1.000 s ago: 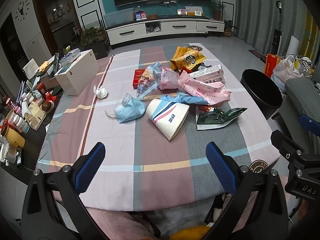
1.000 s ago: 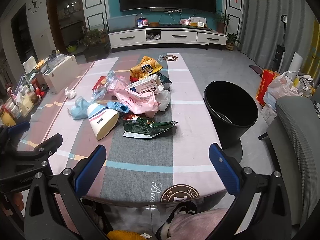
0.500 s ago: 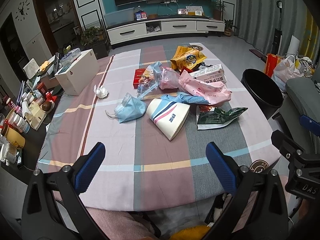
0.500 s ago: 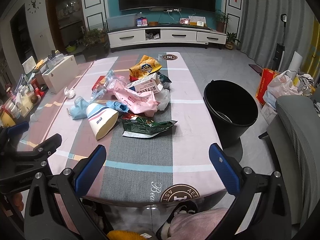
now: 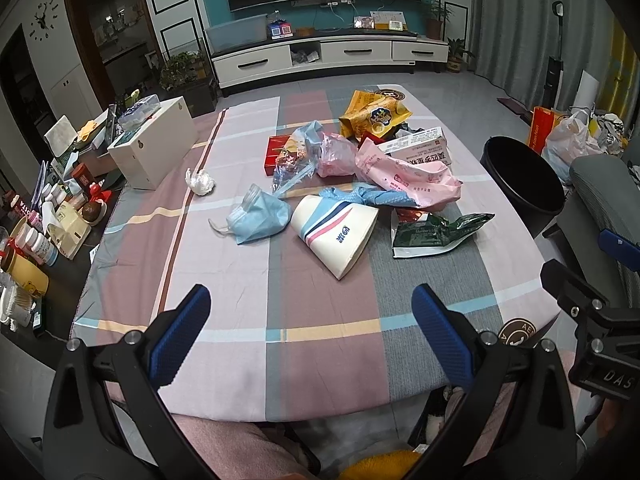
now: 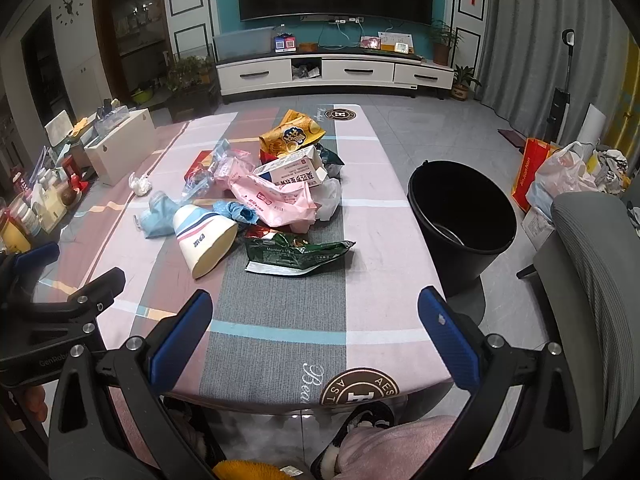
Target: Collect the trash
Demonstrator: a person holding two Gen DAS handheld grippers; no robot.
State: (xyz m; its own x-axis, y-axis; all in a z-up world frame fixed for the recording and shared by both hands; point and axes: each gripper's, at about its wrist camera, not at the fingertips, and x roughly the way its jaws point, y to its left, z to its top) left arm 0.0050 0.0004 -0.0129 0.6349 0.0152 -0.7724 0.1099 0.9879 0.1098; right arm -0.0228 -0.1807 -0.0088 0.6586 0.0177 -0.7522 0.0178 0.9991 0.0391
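Trash lies piled mid-table: a white paper cup (image 5: 338, 232) (image 6: 204, 240) on its side, a green snack bag (image 5: 436, 232) (image 6: 296, 256), a pink plastic bag (image 5: 404, 176) (image 6: 276, 200), a blue face mask (image 5: 260, 220), a yellow chip bag (image 5: 374, 114) (image 6: 292, 136), a white carton (image 6: 292, 170) and a crumpled tissue (image 5: 200, 182). A black bin (image 6: 460, 216) (image 5: 520, 180) stands on the floor right of the table. My left gripper (image 5: 306, 320) and right gripper (image 6: 316, 320) hover open over the near table edge, holding nothing.
The checked tablecloth (image 5: 240, 280) covers the table. A white box (image 5: 154, 148) sits at its left edge, beside a low shelf crowded with bottles and jars (image 5: 36, 236). A grey chair (image 6: 592, 280) stands at the right, with bags (image 6: 560, 172) behind it on the floor.
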